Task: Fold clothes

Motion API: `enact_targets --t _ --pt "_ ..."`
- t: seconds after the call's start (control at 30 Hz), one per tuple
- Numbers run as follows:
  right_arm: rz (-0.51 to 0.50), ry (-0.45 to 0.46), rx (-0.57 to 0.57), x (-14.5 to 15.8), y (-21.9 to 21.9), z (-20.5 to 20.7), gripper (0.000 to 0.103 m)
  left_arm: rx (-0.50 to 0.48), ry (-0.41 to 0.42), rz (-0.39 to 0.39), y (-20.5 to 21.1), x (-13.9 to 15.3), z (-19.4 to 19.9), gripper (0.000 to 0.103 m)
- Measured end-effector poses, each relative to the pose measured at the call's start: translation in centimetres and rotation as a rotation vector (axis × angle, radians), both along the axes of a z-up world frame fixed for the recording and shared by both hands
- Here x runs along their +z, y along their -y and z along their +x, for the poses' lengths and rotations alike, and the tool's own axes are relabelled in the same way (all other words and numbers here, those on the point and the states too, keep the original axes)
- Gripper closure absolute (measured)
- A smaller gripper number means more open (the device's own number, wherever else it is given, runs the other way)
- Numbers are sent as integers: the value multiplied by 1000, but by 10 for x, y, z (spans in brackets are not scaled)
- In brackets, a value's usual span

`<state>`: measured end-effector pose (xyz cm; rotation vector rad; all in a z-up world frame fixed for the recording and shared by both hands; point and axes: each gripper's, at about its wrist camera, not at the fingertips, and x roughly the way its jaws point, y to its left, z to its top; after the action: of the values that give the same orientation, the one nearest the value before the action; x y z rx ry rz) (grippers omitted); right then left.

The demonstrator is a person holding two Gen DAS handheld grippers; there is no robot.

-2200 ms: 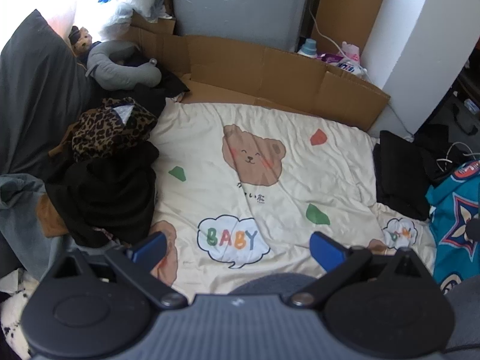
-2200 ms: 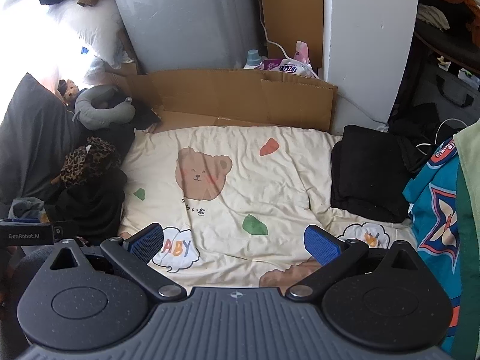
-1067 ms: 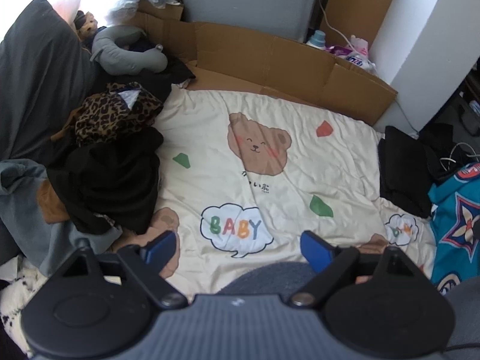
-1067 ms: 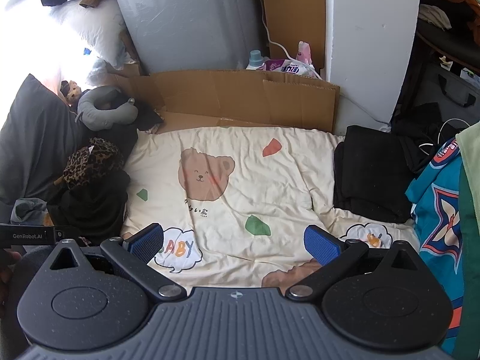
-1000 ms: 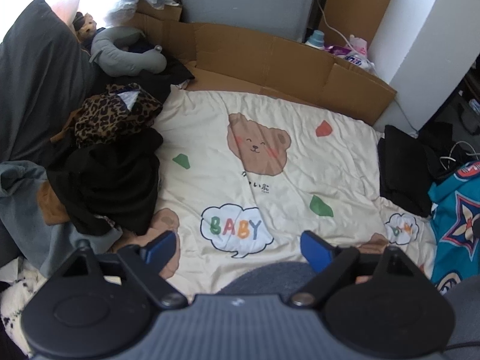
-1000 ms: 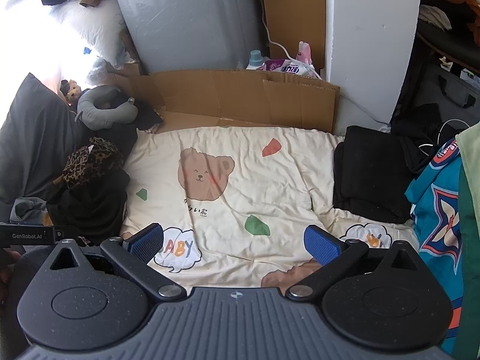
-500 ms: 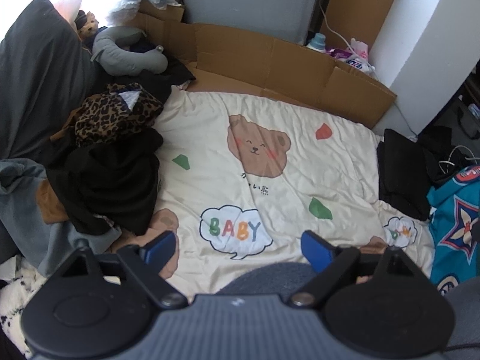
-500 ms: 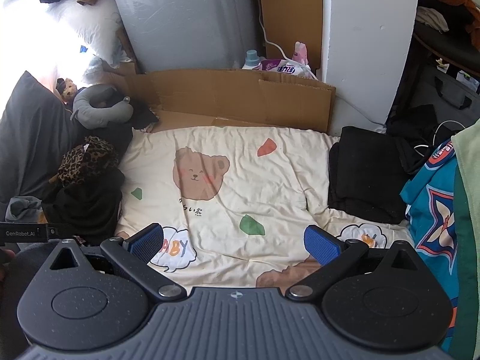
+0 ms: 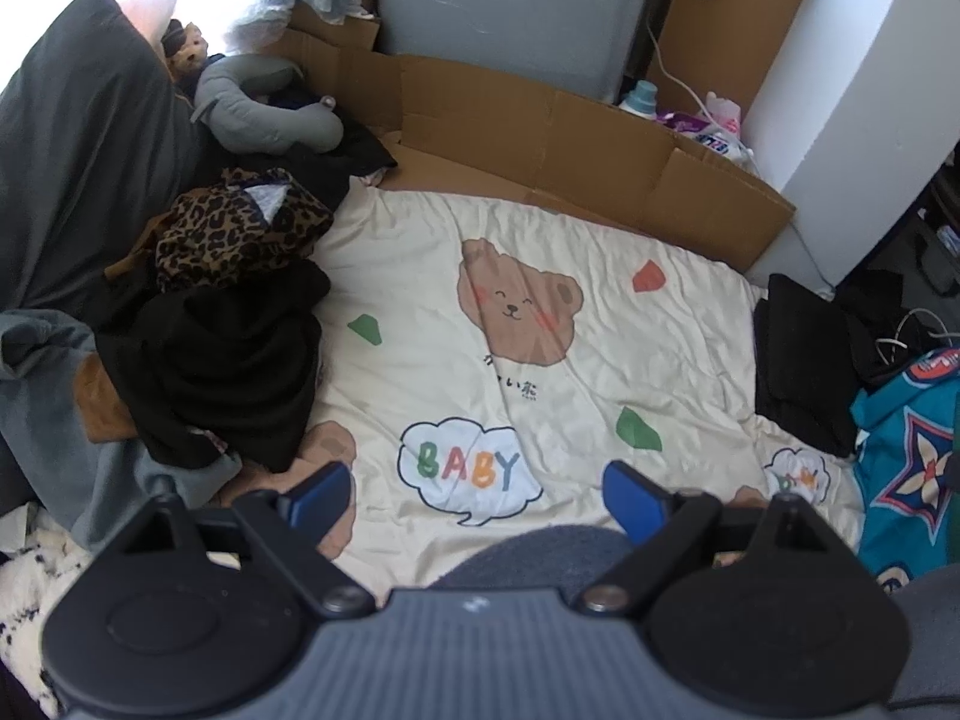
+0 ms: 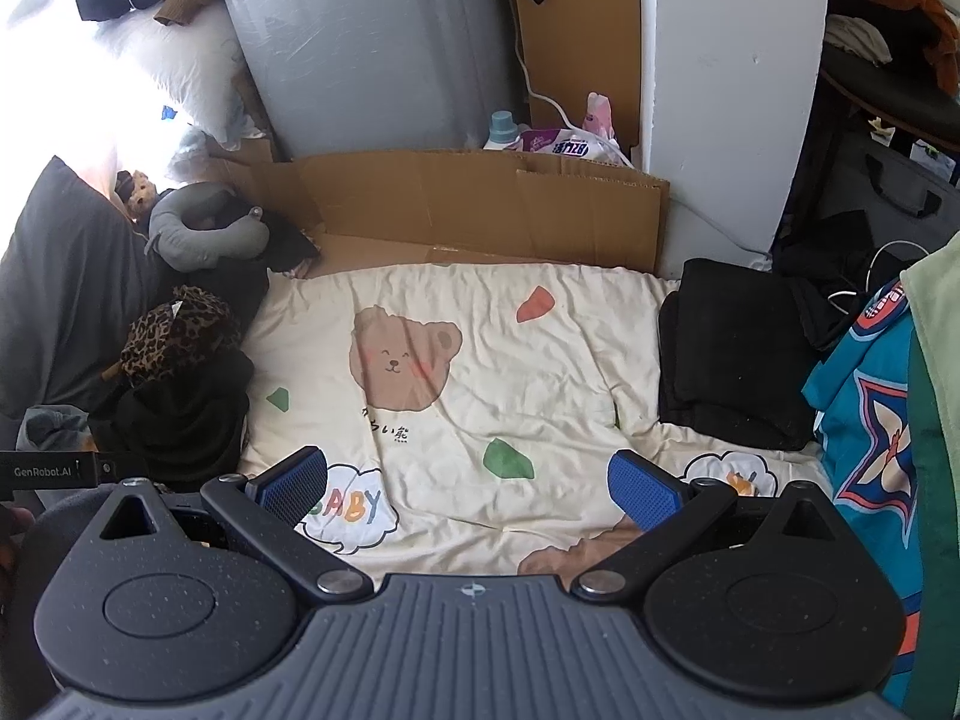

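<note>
A heap of unfolded clothes (image 9: 216, 354), black garments topped by a leopard-print piece (image 9: 234, 234), is piled at nine o'clock on the cream bear-print quilt (image 9: 540, 360), and a folded black garment (image 10: 732, 354) lies at three o'clock on the quilt's edge. A teal patterned garment (image 10: 870, 408) is seen just beyond it. The left gripper (image 9: 477, 495) and right gripper (image 10: 468, 483) are held above the quilt's near edge, jaws wide apart and empty.

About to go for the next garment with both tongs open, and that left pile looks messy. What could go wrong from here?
1. The unfolded pile is tangled: black garments overlap the leopard-print piece, so a grab may lift several.
2. The folded black stack sits at the blanket's right edge; a wide spread could knock it.
3. Both the left tongs and right tongs hover over the blanket and could pinch it instead.
</note>
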<state>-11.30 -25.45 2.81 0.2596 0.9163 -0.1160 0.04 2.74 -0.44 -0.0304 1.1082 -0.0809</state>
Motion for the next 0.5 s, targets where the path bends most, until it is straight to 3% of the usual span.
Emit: enact_targets --t 0.27,0.5 --pt "-28 -12 24 5 -4 2 0 -5 -25 -62 -10 -1 2 9" --pt "-34 20 13 12 -7 3 0 -19 10 -80 -21 9 1 7"
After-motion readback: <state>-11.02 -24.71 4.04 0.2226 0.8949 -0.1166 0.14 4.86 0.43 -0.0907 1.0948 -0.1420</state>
